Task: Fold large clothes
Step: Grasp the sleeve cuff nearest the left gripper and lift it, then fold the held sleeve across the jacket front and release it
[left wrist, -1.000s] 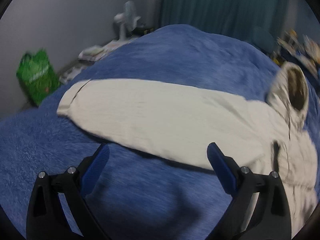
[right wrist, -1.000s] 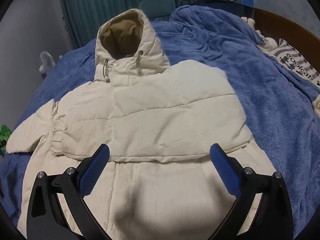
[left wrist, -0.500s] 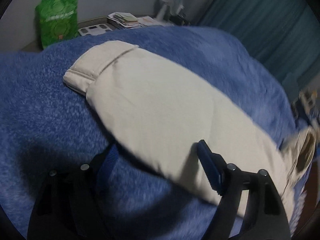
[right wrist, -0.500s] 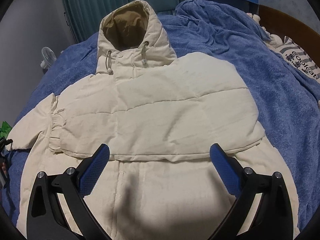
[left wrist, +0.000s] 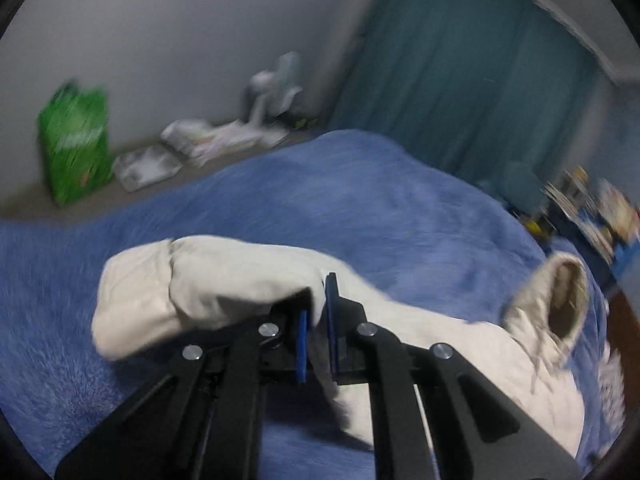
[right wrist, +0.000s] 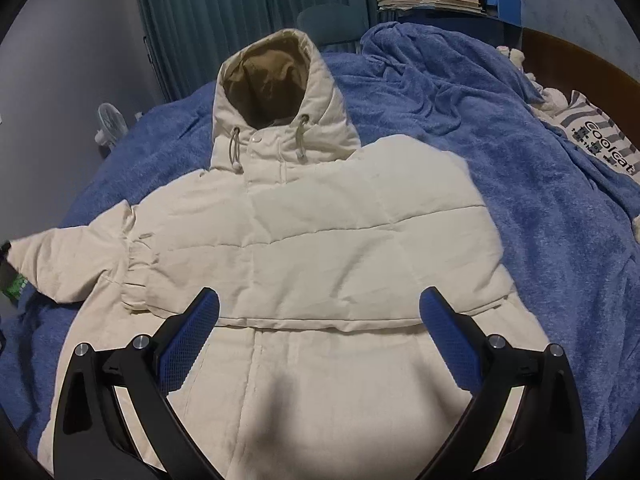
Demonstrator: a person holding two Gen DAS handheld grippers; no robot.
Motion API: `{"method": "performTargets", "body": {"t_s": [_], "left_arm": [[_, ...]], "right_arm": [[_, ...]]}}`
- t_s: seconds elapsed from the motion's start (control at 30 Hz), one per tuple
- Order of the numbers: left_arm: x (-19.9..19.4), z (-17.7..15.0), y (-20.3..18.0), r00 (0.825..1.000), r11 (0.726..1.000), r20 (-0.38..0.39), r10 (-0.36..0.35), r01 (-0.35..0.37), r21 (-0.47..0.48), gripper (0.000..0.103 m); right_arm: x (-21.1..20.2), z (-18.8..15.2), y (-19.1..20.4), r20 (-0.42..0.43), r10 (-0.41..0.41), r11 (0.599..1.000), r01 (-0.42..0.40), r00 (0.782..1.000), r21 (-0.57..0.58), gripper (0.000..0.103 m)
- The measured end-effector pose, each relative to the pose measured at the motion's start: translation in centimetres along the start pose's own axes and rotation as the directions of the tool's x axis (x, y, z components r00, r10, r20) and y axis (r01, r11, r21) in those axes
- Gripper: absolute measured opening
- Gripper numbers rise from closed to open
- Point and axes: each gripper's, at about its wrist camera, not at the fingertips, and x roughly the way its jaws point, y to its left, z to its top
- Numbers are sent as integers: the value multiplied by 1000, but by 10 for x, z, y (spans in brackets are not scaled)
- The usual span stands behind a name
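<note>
One cream jacket (right wrist: 320, 248) lies face-up on the blue blanket (right wrist: 520, 184), long axis running from the hem near the cameras to the hood (right wrist: 276, 92) at the far end. Left gripper (left wrist: 316, 320) has pinched the outstretched sleeve (left wrist: 192, 280); carry it smoothly across the chest, cuff flat. Right gripper (right wrist: 320, 320) hovers wide open, empty.

Jacket (right wrist: 320, 232): cream quilted cloth, matt, tan lining in hood (right wrist: 268, 84). Blanket (right wrist: 500, 140): blue fleece, fuzzy. Curtain (right wrist: 248, 12): teal cloth, pleated. Right gripper (right wrist: 319, 312): matt black plastic, textured blue pads, shiny metal rivets. Headboard (right wrist: 580, 60): brown wood, smooth. Bag (left wrist: 76, 144): green, glossy.
</note>
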Motion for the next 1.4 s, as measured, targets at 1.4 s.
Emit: {"method": "performTargets", "body": {"t_s": [1.4], "left_arm": [[9,-240,-324,894,844,-425,-142,334,421,25]], "right_arm": [[-45,12,-88,18,51,988,-54,999,144,96]]}}
